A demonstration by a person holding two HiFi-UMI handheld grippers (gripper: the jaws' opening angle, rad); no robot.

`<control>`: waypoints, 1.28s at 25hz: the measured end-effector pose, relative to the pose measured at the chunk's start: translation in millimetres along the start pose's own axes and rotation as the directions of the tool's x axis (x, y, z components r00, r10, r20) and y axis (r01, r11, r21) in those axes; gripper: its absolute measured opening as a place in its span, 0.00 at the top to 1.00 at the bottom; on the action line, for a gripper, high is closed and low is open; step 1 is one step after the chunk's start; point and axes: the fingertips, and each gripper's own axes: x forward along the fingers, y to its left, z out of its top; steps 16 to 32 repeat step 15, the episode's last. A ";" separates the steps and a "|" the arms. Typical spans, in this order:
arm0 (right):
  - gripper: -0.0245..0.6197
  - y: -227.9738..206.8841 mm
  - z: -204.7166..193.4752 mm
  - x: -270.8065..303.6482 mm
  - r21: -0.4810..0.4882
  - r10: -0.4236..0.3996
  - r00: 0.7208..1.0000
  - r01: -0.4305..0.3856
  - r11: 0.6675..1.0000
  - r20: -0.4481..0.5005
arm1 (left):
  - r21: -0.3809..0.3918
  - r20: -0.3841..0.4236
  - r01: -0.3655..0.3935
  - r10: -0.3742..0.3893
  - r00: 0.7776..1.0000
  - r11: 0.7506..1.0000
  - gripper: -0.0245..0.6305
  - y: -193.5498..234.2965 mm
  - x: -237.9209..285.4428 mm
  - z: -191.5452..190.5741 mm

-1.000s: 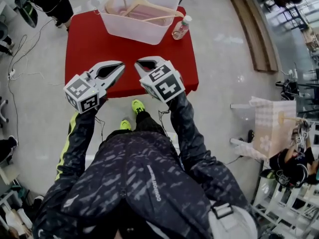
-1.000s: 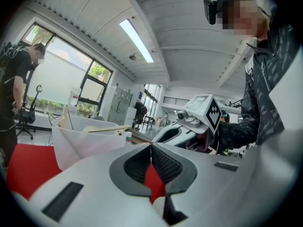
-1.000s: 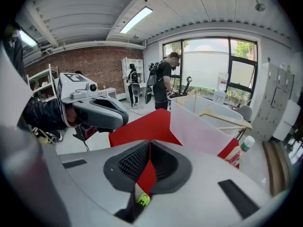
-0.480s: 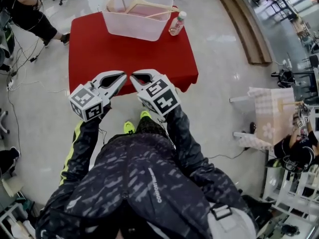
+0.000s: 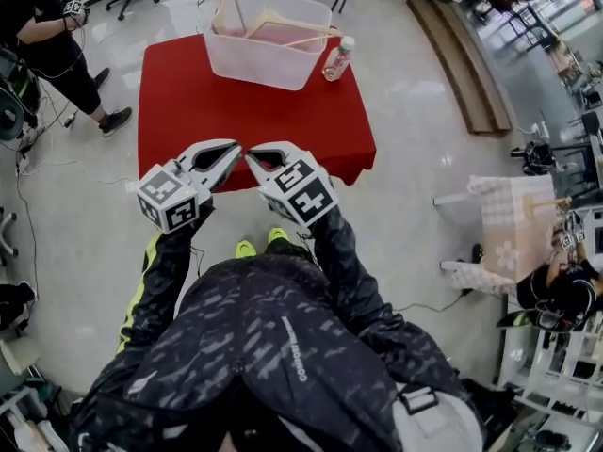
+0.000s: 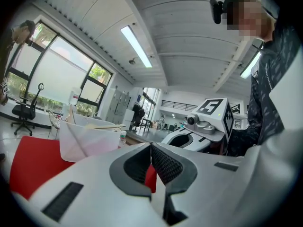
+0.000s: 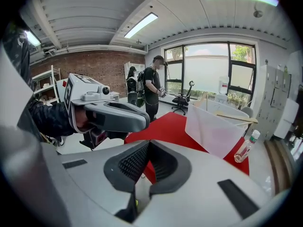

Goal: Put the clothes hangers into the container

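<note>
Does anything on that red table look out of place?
Only mildly: the pale wooden hangers lean askew in the clear plastic container, ends poking above its rim. A small clear bottle stands beside it; nothing spilled.

— Where are the wooden clothes hangers (image 5: 287, 24)?
— Inside the translucent plastic container (image 5: 252, 62). They are pale, lie tilted, and their ends poke above its rim.
— And the container?
— It stands upright and open-topped at the far edge of the red bench (image 5: 236, 111).

A clear bottle (image 5: 337, 59) stands at the red table's (image 5: 245, 111) far right; a person (image 5: 47, 50) stands far left.
</note>
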 end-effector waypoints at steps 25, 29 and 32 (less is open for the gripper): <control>0.94 4.0 -2.6 4.9 -0.013 0.015 1.000 -0.015 1.000 -0.002 | -0.018 -0.006 0.005 -0.005 1.000 1.000 0.94 1.6 -0.3 -5.8; 0.94 4.0 -2.6 4.9 -0.013 0.015 1.000 -0.015 1.000 -0.002 | -0.018 -0.006 0.005 -0.005 1.000 1.000 0.94 1.6 -0.3 -5.8; 0.94 4.0 -2.6 4.9 -0.013 0.015 1.000 -0.015 1.000 -0.002 | -0.018 -0.006 0.005 -0.005 1.000 1.000 0.94 1.6 -0.3 -5.8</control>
